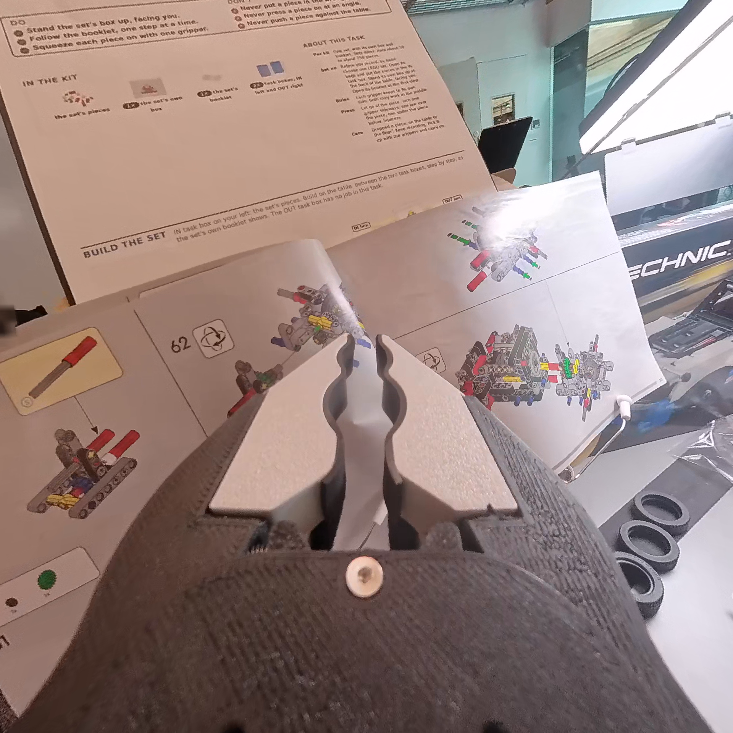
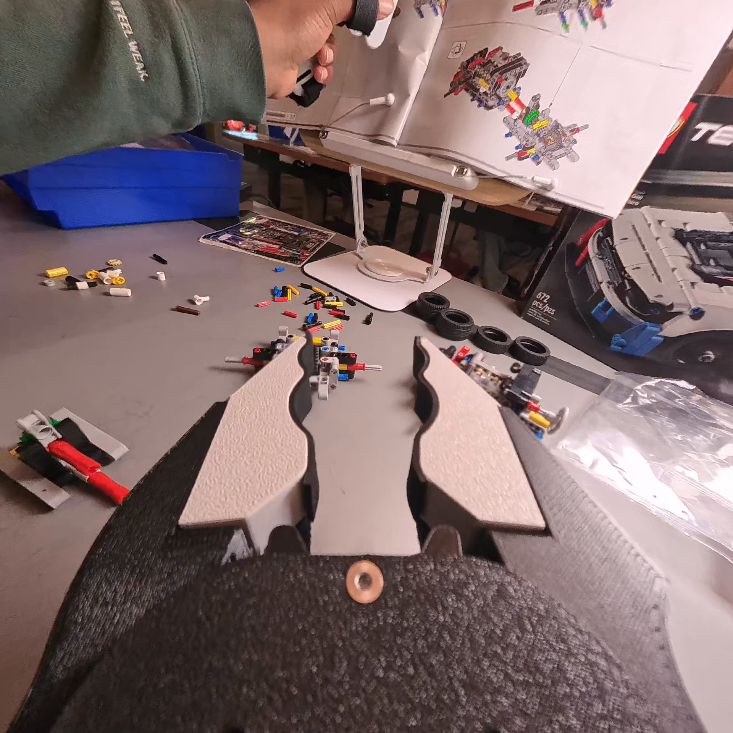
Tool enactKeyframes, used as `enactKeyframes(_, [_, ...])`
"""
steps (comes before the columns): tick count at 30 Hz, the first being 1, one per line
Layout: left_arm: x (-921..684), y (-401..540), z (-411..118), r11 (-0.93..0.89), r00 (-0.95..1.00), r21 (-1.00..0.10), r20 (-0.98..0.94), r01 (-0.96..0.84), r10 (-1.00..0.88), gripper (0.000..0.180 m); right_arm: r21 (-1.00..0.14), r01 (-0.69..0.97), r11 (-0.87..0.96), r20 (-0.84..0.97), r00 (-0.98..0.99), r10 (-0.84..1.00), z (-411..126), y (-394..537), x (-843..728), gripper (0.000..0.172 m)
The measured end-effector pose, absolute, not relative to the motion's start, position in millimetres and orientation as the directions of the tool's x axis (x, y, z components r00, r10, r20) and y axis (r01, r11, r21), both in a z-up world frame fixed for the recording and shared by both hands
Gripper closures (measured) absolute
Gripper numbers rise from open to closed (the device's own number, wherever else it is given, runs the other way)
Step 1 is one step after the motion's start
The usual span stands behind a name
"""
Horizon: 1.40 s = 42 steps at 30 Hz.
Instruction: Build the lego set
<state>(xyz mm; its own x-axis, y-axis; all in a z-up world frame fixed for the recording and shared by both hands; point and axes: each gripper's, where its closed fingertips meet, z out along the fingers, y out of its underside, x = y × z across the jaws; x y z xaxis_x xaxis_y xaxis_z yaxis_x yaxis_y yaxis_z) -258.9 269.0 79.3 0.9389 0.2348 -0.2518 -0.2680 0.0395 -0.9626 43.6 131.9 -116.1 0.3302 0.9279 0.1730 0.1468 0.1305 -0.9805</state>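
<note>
Our left hand-held gripper (image 1: 363,345) pinches a page (image 1: 301,269) of the booklet (image 1: 515,317) between nearly closed fingers; a hard tug could tear it or tip the stand (image 2: 377,273). Our right hand-held gripper (image 2: 359,353) is wide apart and holds nothing, just above the small built part (image 2: 331,365), and could bump it.

A grey table (image 2: 119,357) fills the foreground under soft, even light. Behind it stands a wooden bench (image 2: 396,178) on dark legs. Farther back, pale teal walls (image 1: 515,59) carry what may be glass panels (image 1: 571,99), and a bright white ceiling light (image 1: 674,99) slants overhead.
</note>
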Motion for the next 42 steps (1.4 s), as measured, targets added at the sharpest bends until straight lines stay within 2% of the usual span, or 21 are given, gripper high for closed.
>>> enactKeyframes(3, [-259.8, 266.3, 78.7, 0.037, 0.938, -0.962, -0.255, -0.270, 0.236, 0.171, -0.953, 0.293, 0.077, 0.151, 0.236, 0.960, -146.1, 125.0, 27.8, 0.114])
enactKeyframes(7, [-261.4, 260.4, 79.4, 0.031, 0.935, -0.960, -0.263, -0.278, 0.237, 0.171, -0.870, 0.472, 0.146, 0.199, 0.064, 0.978, -169.2, 116.5, 2.4, 0.102])
enactKeyframes(9, [-262.1, 256.1, 80.5, 0.028, 0.932, -0.957, -0.273, -0.288, 0.240, 0.171, -0.814, 0.577, 0.056, 0.105, 0.052, 0.993, -182.3, 118.6, -8.4, 0.091])
enactKeyframes(11, [-263.0, 251.0, 80.6, 0.023, 0.930, -0.956, -0.279, -0.292, 0.240, 0.171, -0.755, 0.656, 0.008, 0.065, 0.062, 0.996, -195.2, 118.8, -17.7, 0.091])
enactKeyframes(13, [-263.6, 245.1, 81.0, 0.022, 0.928, -0.954, -0.284, -0.298, 0.241, 0.171, -0.703, 0.711, 0.022, 0.104, 0.071, 0.992, -209.5, 120.3, -23.3, 0.100])
enactKeyframes(14, [-264.0, 242.3, 80.7, 0.019, 0.927, -0.954, -0.287, -0.301, 0.241, 0.171, -0.695, 0.719, 0.024, 0.121, 0.084, 0.989, -214.0, 122.9, -25.2, 0.109])
enactKeyframes(16, [-264.8, 236.6, 80.7, 0.018, 0.924, -0.951, -0.294, -0.308, 0.243, 0.171, -0.695, 0.716, 0.065, 0.157, 0.063, 0.986, -215.3, 126.3, -24.8, 0.113])
enactKeyframes(17, [-265.0, 233.8, 80.6, 0.018, 0.923, -0.950, -0.297, -0.311, 0.244, 0.171, -0.687, 0.720, 0.102, 0.158, 0.010, 0.987, -214.6, 123.2, -20.4, 0.126])
enactKeyframes(19, [-264.8, 228.6, 79.6, 0.015, 0.923, -0.949, -0.301, -0.314, 0.241, 0.171, -0.673, 0.708, 0.216, 0.171, -0.136, 0.976, -210.1, 118.5, -3.1, 0.130])
enactKeyframes(22, [-264.5, 220.1, 77.3, 0.005, 0.919, -0.944, -0.319, -0.329, 0.233, 0.171, -0.602, 0.691, 0.400, 0.169, -0.380, 0.910, -211.0, 119.8, 48.7, 0.131])
enactKeyframes(24, [-264.8, 214.9, 76.2, -0.001, 0.916, -0.942, -0.328, -0.337, 0.232, 0.171, -0.633, 0.653, 0.416, 0.096, -0.467, 0.879, -206.3, 116.3, 75.8, 0.131])
enactKeyframes(26, [-265.2, 211.0, 74.4, -0.006, 0.916, -0.942, -0.329, -0.337, 0.232, 0.171, -0.662, 0.645, 0.382, 0.029, -0.487, 0.873, -201.9, 115.4, 89.9, 0.131])
enactKeyframes(29, [-266.3, 208.0, 71.0, -0.013, 0.913, -0.941, -0.330, -0.337, 0.239, 0.171, -0.615, 0.663, 0.427, 0.045, -0.511, 0.858, -206.9, 119.9, 101.4, 0.131])
enactKeyframes(38, [-268.8, 202.8, 67.7, -0.029, 0.911, -0.942, -0.331, -0.335, 0.247, 0.171, -0.606, 0.625, 0.492, 0.036, -0.596, 0.802, -210.0, 104.7, 103.5, 0.131])
enactKeyframes(42, [-242.8, 182.9, 59.0, -0.018, 0.940, -0.953, -0.300, -0.301, 0.162, 0.165, -0.599, 0.603, 0.527, 0.051, -0.629, 0.776, -214.0, 97.4, 104.5, 0.131])
